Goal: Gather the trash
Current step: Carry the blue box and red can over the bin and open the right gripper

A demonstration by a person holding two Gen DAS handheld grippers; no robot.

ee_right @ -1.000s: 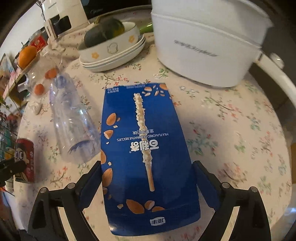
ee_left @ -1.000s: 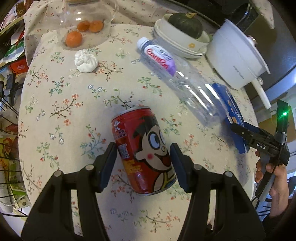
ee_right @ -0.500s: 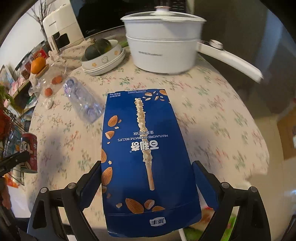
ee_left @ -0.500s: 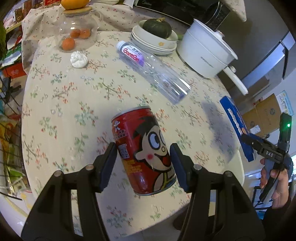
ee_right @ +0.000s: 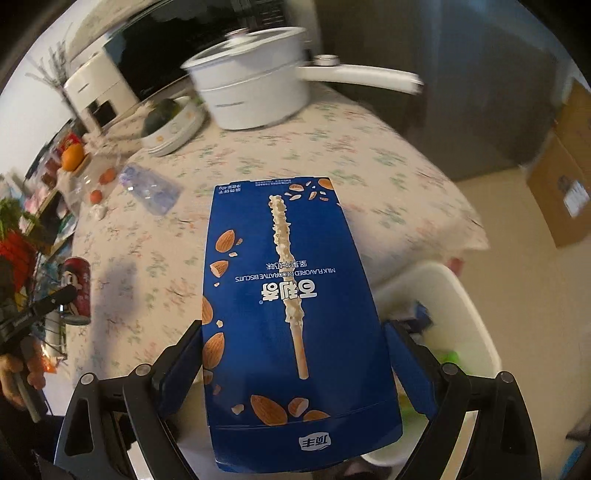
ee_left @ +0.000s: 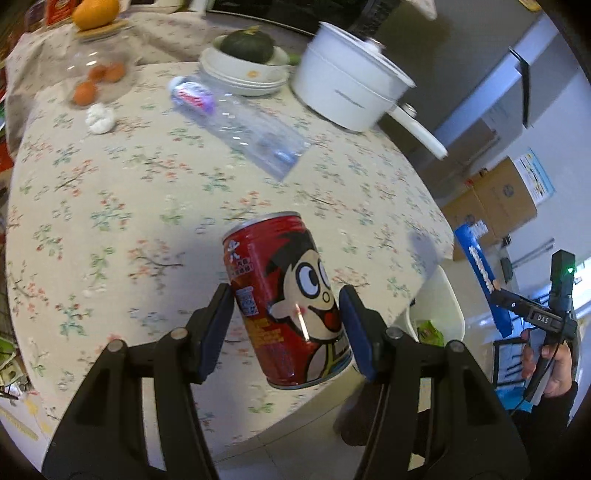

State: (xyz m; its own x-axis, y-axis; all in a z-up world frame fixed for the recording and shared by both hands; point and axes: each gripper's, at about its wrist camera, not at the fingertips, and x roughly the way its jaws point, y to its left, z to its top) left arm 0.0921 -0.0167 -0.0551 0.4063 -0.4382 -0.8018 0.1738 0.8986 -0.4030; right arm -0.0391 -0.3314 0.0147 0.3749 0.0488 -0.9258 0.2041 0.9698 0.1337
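Left gripper (ee_left: pixel 286 314) clamps the red can (ee_left: pixel 286 301) by its sides, tilted, lifted clear of the surface (ee_left: pixel 110 206). Right gripper (ee_right: pixel 295 354) grips the blue biscuit box (ee_right: pixel 291 314) across its width, flat face up. White bin (ee_right: pixel 454 306) sits below and right of the box, likely the drop point for both.

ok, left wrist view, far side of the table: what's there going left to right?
Glass jar with an orange on its lid → crumpled white wad → plastic bottle → stacked bowls holding a green squash → white pot.
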